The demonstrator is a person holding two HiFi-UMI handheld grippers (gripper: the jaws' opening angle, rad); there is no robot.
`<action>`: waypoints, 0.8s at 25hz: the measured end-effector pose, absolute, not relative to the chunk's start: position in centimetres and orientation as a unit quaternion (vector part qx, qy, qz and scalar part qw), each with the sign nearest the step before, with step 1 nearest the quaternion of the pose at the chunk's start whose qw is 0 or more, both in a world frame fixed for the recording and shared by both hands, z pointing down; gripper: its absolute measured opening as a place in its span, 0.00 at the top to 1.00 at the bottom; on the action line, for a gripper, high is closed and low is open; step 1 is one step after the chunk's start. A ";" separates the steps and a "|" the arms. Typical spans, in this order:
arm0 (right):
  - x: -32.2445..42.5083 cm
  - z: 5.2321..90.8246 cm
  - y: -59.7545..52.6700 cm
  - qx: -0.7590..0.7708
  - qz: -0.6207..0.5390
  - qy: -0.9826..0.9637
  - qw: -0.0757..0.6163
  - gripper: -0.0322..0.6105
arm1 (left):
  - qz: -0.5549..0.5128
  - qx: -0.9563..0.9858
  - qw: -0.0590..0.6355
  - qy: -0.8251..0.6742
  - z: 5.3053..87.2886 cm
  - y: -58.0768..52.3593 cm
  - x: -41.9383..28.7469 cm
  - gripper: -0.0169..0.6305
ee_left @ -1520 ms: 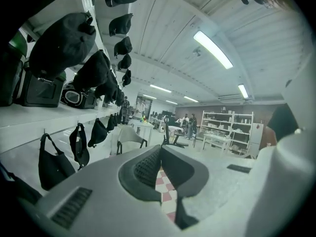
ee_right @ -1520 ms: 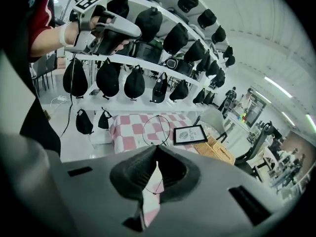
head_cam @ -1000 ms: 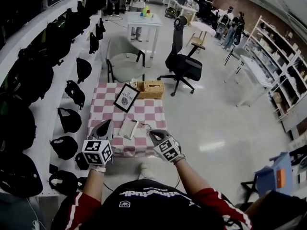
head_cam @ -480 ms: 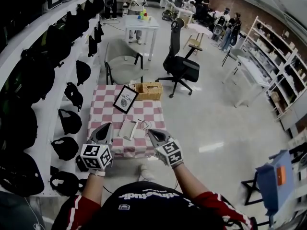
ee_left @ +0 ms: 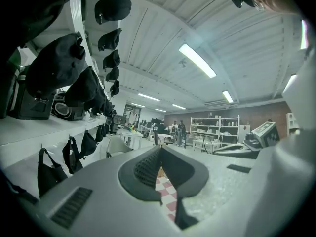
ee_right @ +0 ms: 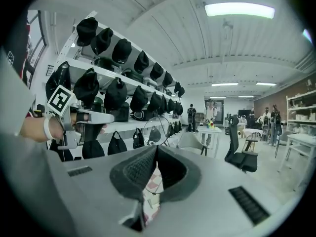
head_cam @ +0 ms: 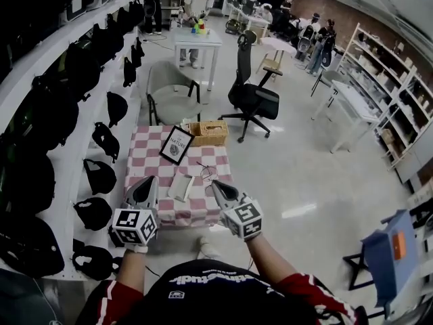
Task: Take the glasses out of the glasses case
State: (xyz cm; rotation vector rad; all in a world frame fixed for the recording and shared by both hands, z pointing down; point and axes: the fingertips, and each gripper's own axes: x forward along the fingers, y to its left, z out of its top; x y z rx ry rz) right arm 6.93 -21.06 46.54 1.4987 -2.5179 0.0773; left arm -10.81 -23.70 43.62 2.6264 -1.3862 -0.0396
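The light grey glasses case lies on the checked table between my two grippers. Thin wire-framed glasses hang just beyond the case's right side, with my right gripper shut on them. In the right gripper view a round lens stands up right past the closed jaws of the right gripper. My left gripper hovers at the case's left, shut and holding nothing. The left gripper view shows the left gripper with only a strip of checked cloth beyond its jaws.
A black picture frame and a wicker basket stand at the table's far side. Shelves of black bags run along the left. A grey chair and a black office chair stand behind the table.
My right gripper has risen a little with the glasses, which now sit higher and farther from the case. The left gripper has barely moved.
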 end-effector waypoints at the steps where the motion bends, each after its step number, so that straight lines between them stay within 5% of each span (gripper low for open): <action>1: 7.1 46.2 -20.9 0.511 0.025 -0.853 0.102 0.93 | -0.014 0.882 0.086 -0.463 43.5 -23.6 -10.7 0.96; 20: 10.1 42.3 -19.6 0.550 0.010 -0.833 0.061 0.93 | -0.037 0.887 0.078 -0.453 41.5 -22.7 -10.5 0.96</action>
